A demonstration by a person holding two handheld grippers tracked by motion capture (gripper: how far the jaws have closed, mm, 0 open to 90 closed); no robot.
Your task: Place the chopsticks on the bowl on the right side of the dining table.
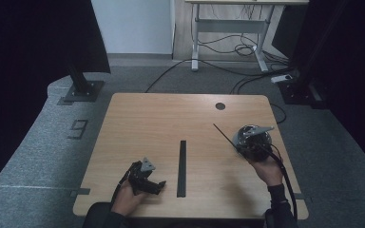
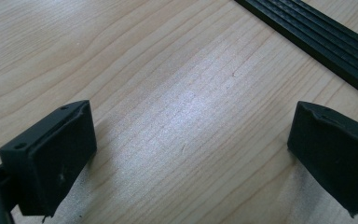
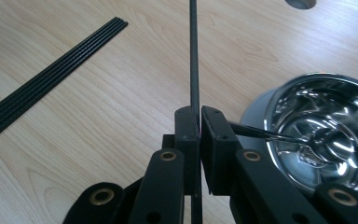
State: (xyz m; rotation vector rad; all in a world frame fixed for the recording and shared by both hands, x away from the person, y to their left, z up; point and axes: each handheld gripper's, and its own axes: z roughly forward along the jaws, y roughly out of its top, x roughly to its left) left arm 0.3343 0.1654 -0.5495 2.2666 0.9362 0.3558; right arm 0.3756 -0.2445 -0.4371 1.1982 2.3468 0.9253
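Note:
My right gripper (image 3: 199, 112) is shut on a thin black rod (image 3: 194, 56) that runs straight up between its pads. In the high view this rod (image 1: 223, 134) slants up and left from the right gripper (image 1: 253, 140), which is held above the table's right side. A shiny steel bowl (image 3: 326, 126) sits just right of the jaws, and a thin dark stick (image 3: 261, 133) reaches into it. The left gripper (image 2: 191, 123) is open over bare wood with nothing between its pads. It rests low near the front edge (image 1: 148, 179).
A bundle of several black rods (image 1: 182, 168) lies lengthwise at the table's middle, seen also in the left gripper view (image 2: 317, 37) and the right gripper view (image 3: 46, 79). A round cable hole (image 1: 220, 106) is at the far side. Cables and a desk frame (image 1: 228, 28) lie beyond.

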